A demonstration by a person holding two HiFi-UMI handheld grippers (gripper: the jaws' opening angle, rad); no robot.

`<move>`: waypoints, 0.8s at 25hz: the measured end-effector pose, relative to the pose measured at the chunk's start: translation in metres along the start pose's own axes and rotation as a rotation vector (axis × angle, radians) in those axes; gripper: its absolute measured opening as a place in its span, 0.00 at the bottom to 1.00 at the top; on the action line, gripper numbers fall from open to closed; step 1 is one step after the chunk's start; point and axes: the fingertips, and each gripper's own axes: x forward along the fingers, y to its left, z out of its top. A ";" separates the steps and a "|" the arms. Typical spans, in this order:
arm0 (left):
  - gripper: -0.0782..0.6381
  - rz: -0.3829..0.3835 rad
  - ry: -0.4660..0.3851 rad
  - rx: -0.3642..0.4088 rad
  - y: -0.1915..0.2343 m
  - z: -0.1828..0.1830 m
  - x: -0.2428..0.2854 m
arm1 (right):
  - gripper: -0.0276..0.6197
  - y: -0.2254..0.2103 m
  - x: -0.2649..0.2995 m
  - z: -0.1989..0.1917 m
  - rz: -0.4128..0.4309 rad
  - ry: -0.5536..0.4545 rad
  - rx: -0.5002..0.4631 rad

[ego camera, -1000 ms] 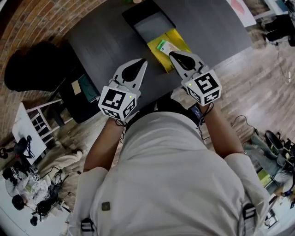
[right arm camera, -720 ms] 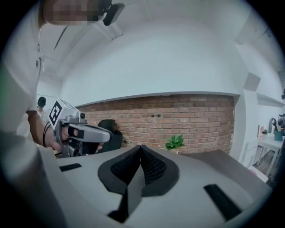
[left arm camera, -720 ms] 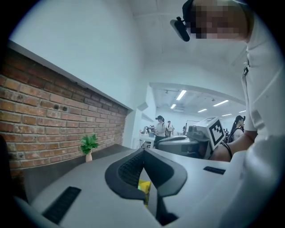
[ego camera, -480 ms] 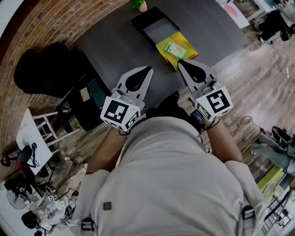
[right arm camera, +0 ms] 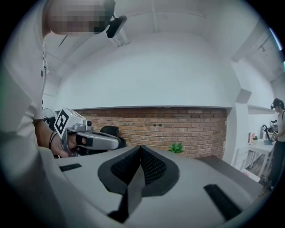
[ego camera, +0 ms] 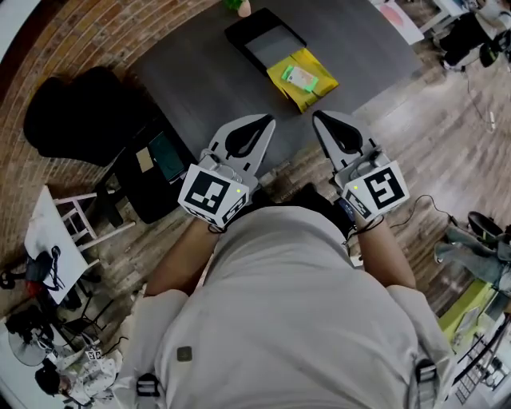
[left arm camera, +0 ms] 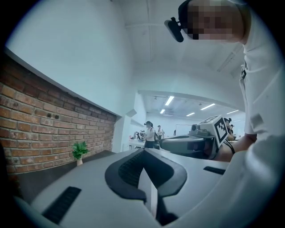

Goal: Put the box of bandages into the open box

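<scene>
The bandage box (ego camera: 301,78), small, white and green, lies on a yellow packet (ego camera: 311,88) on the dark table (ego camera: 200,72). Just behind it sits the open black box (ego camera: 270,44) with a grey inside. My left gripper (ego camera: 263,121) and right gripper (ego camera: 319,118) are held side by side at the table's near edge, short of the bandage box. Both are shut with nothing in them. In the left gripper view the left gripper (left arm camera: 143,152) has its jaws pressed together. The right gripper view shows the right gripper (right arm camera: 140,148) closed the same way, pointing at a brick wall.
A small potted plant (ego camera: 235,6) stands at the table's far edge. A black chair (ego camera: 76,116) and a dark bag (ego camera: 156,160) sit left of the table, with a white stool (ego camera: 60,232) nearer. A pink sheet (ego camera: 395,16) lies at the far right. Wooden floor surrounds the table.
Both grippers have drawn back from the yellow packet toward my body and risen. The table and its boxes now appear farther away.
</scene>
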 end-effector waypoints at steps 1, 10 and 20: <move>0.13 0.003 -0.002 -0.002 -0.005 0.002 0.001 | 0.08 0.000 -0.005 0.003 0.000 -0.007 -0.012; 0.13 0.065 -0.022 0.031 -0.068 0.012 0.031 | 0.08 -0.020 -0.061 0.011 0.078 -0.027 -0.035; 0.13 0.147 -0.043 0.009 -0.166 0.004 0.041 | 0.08 -0.027 -0.153 0.002 0.174 -0.055 -0.036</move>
